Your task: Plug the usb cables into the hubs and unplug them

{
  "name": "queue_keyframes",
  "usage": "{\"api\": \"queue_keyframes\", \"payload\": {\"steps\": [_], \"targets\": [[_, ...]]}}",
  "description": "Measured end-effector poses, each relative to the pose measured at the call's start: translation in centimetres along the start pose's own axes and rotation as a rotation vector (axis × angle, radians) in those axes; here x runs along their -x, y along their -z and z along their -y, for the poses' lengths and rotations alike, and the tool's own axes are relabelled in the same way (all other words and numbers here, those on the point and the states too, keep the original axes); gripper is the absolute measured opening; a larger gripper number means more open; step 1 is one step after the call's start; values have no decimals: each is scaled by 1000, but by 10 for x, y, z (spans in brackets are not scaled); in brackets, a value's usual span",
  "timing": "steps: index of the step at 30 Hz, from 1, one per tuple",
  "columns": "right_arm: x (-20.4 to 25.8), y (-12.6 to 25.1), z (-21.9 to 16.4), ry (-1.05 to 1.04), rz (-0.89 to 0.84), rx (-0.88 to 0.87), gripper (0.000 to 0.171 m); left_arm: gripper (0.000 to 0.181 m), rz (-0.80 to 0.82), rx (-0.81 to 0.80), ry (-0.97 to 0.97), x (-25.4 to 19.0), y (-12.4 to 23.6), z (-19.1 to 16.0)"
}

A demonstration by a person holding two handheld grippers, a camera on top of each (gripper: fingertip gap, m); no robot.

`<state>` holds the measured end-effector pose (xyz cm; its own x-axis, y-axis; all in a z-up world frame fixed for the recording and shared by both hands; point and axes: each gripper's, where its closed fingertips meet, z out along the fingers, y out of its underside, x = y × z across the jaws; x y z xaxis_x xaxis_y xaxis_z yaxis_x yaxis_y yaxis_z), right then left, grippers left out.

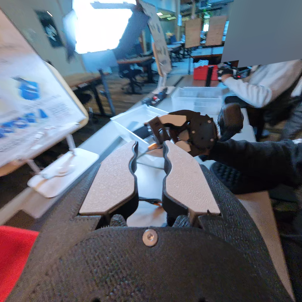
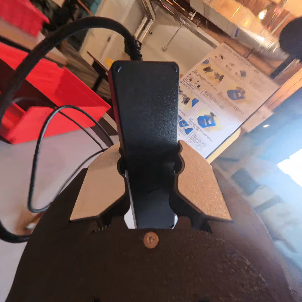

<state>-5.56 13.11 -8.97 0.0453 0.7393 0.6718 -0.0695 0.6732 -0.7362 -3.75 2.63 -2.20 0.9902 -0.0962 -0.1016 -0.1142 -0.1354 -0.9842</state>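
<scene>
R gripper (image 2: 149, 156) jaws clamping black hub (image 2: 145, 114), lifting it off desk (image 2: 65, 163). L gripper (image 1: 149, 150) jaws sitting narrow, empty; orange-tipped usb cable (image 1: 152, 146) lying just beyond. Plugging apparently not done; unplugging left.

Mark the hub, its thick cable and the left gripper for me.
hub (image 2: 147, 111): right wrist view, flat black back face.
thick cable (image 2: 54, 44): right wrist view, arch of the braid left of the hub.
left gripper (image 1: 149, 147): left wrist view, gap between its fingertips.
</scene>
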Motion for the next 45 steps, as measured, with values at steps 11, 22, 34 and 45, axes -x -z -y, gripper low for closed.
{"api": "queue_keyframes", "payload": {"steps": [11, 22, 34, 45], "targets": [[39, -7, 4, 421, -66, 27, 59, 30, -26, 282, -32, -6, -61, -79], [68, 29, -7, 32, 518, 40, 43, 26, -203, 175, -667, -44, 9, -45], [-30, 17, 3, 96, -231, 4, 32, 50, 50, -256, 103, 39, 1, 8], [37, 6, 28, 244, -148, -13, 35, 70, -91, -184, 209, 11, -44, -20]]}}
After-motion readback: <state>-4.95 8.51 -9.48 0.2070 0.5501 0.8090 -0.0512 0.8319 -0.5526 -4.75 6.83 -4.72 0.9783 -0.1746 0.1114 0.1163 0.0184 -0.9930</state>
